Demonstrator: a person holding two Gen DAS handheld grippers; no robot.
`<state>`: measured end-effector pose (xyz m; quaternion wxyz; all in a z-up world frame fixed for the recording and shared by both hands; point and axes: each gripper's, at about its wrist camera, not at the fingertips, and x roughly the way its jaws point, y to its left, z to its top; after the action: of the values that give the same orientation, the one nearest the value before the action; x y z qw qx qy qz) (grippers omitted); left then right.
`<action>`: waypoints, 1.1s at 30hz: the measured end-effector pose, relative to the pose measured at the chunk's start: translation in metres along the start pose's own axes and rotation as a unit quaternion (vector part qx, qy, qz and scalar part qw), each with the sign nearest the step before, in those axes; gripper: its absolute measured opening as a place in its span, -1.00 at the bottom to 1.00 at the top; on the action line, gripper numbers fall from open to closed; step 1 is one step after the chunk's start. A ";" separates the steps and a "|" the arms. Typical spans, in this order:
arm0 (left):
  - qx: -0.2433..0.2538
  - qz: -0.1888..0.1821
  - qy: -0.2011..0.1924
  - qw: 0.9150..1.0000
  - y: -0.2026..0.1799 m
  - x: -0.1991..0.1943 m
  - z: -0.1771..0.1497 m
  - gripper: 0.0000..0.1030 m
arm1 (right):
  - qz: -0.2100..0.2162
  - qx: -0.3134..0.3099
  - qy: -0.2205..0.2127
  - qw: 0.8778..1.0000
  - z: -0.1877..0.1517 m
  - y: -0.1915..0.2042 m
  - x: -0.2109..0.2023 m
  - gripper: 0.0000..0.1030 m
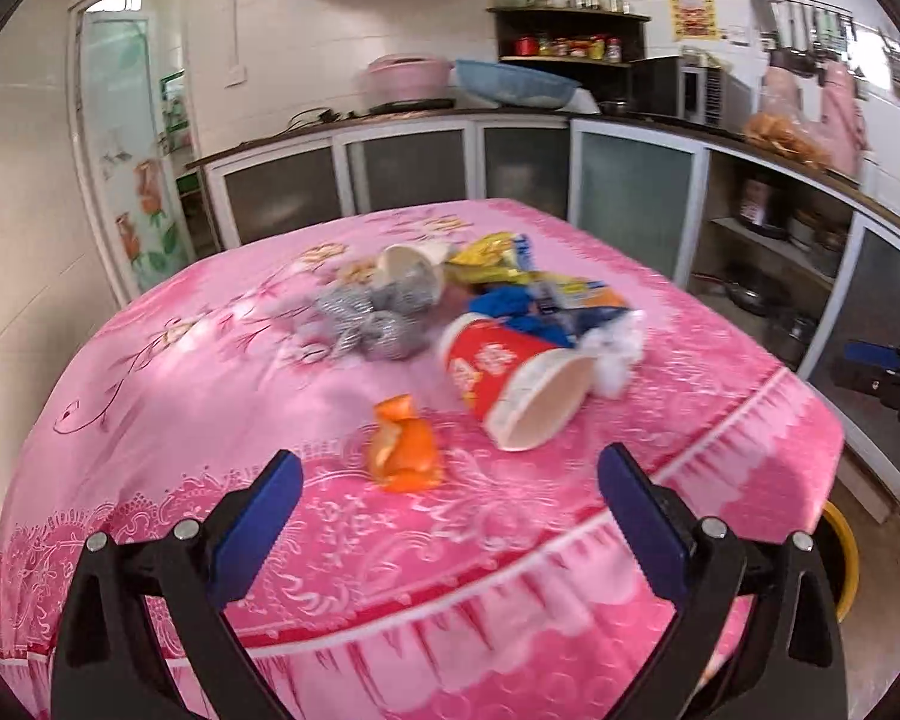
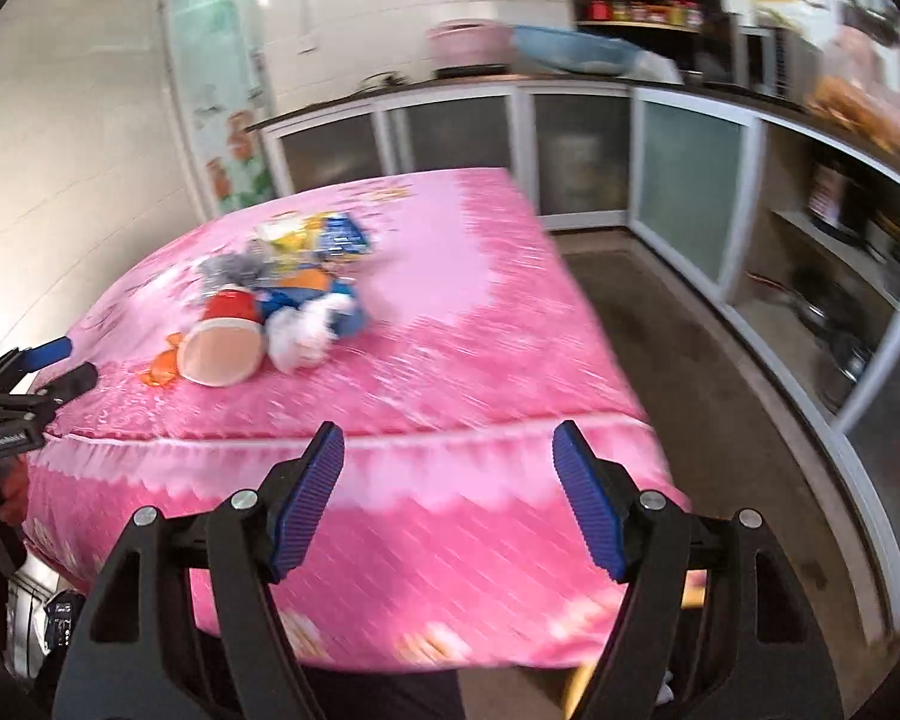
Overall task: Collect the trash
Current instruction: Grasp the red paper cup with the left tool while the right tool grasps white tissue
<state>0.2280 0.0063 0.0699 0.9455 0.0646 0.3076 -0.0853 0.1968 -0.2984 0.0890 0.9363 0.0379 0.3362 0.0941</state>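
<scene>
A heap of trash lies on the pink-clothed table. A red paper cup lies on its side with its mouth toward me, and an orange peel sits in front of it. Behind are silvery foil wads, a white cup, yellow and blue wrappers and white tissue. My left gripper hangs open over the table's near edge, just short of the peel, nothing between its fingers. My right gripper is open and empty at the table's front edge, right of the red cup and tissue.
Kitchen cabinets and a counter with basins run along the back and right. Open shelves with pots stand at the right. Bare floor lies between table and cabinets. A yellow rim shows below the table's right corner.
</scene>
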 end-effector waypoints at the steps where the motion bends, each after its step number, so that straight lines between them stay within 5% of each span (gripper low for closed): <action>1: -0.001 0.003 0.001 1.000 0.001 0.003 0.001 0.84 | 0.006 -0.006 0.004 1.000 0.005 0.009 0.010 0.33; 11: 0.029 0.011 0.012 0.999 -0.019 0.043 0.014 0.85 | 0.056 -0.031 0.041 0.997 0.030 0.050 0.071 0.32; 33: 0.049 0.002 0.085 0.995 -0.030 0.106 0.019 0.84 | 0.089 -0.016 0.104 0.991 0.051 0.046 0.138 0.11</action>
<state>0.3175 -0.0389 0.0207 0.9118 0.1182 0.3821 -0.0928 0.3264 -0.2256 0.0490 0.8849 0.0426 0.4251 0.1857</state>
